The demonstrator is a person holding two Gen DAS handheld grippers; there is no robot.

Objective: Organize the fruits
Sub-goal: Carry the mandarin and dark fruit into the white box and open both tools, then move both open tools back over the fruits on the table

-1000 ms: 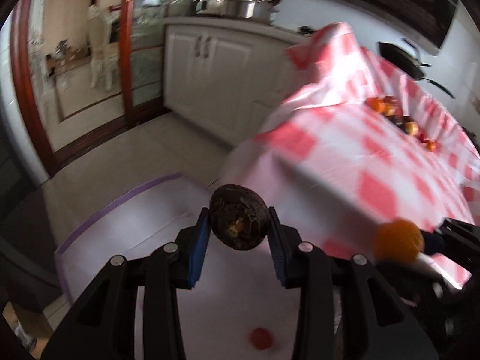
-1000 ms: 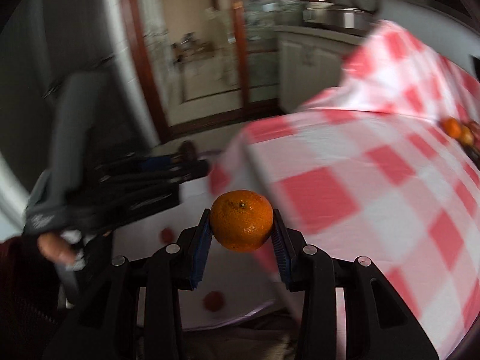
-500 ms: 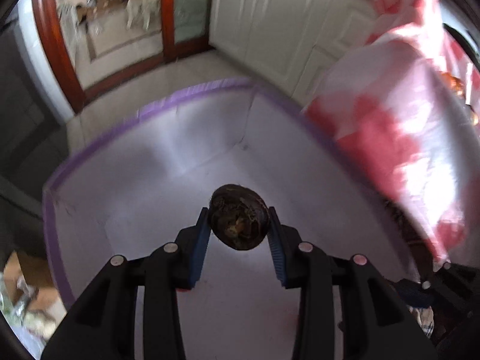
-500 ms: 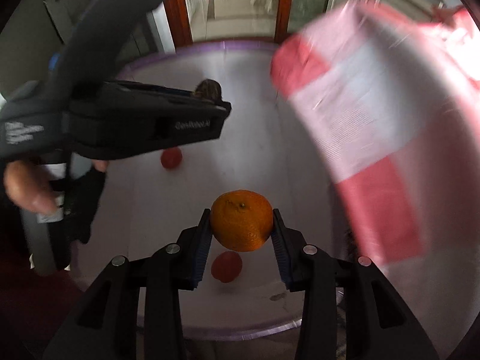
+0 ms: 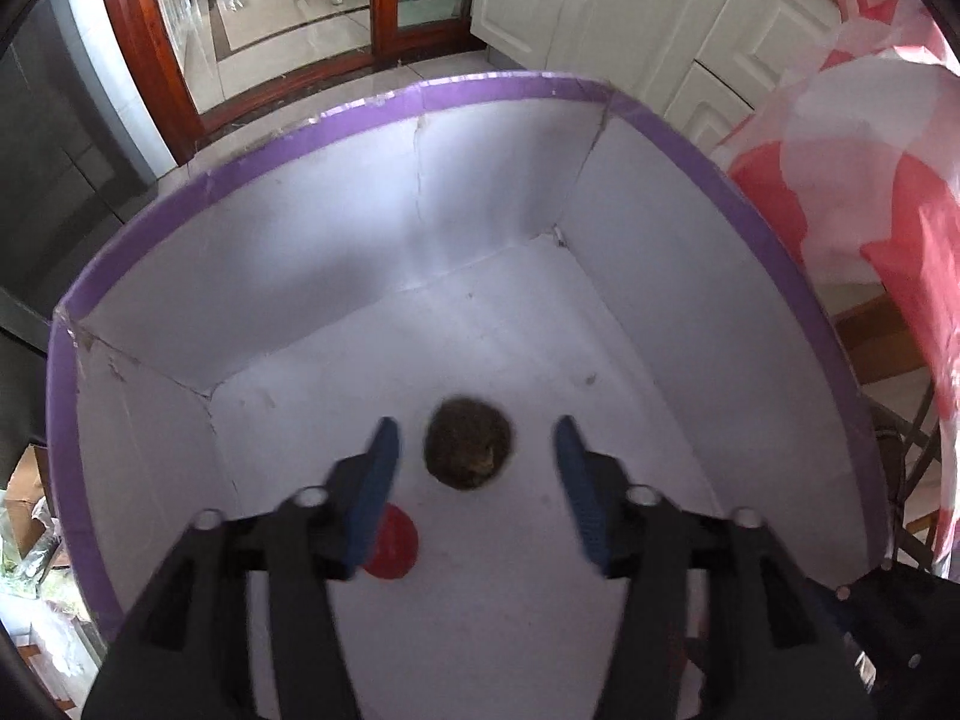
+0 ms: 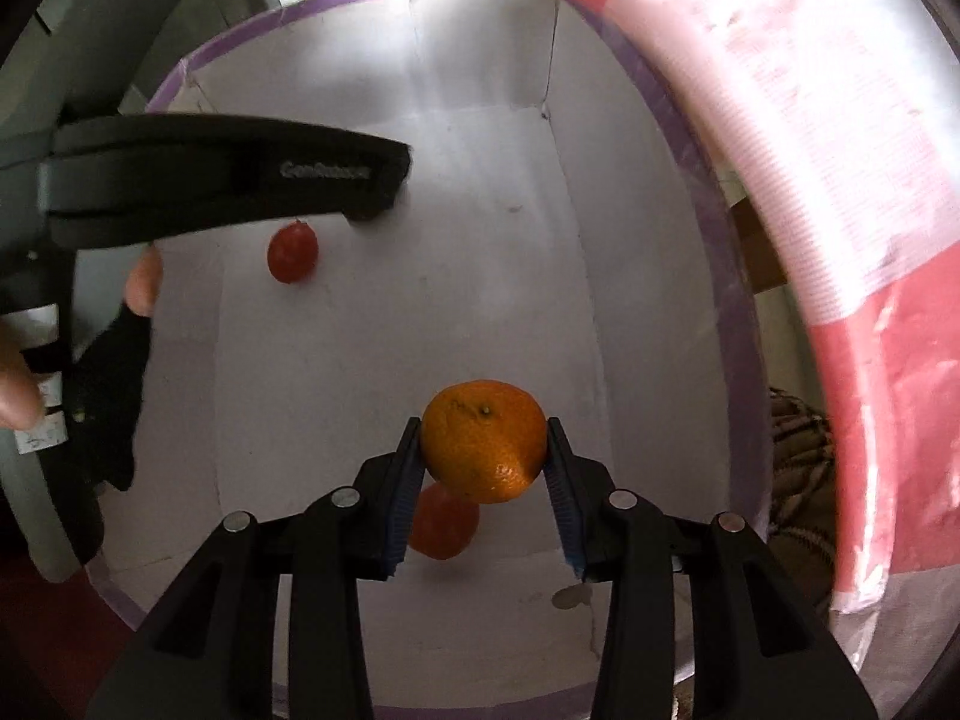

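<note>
Left gripper [image 5: 474,468] opening, rough dark brown fruit [image 5: 468,443] loose between its jaws; right gripper [image 6: 483,468] opening around dimpled orange tangerine [image 6: 483,440]

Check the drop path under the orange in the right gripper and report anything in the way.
A small red fruit lies on the box floor directly beneath the orange. The right gripper is opening, the orange between its pads; it may land on that fruit.

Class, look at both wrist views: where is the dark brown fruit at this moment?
In the left wrist view, the dark brown fruit is inside the purple-rimmed white box, loose between the opening fingers of the left gripper, with a small red fruit beside it to the lower left.
</note>
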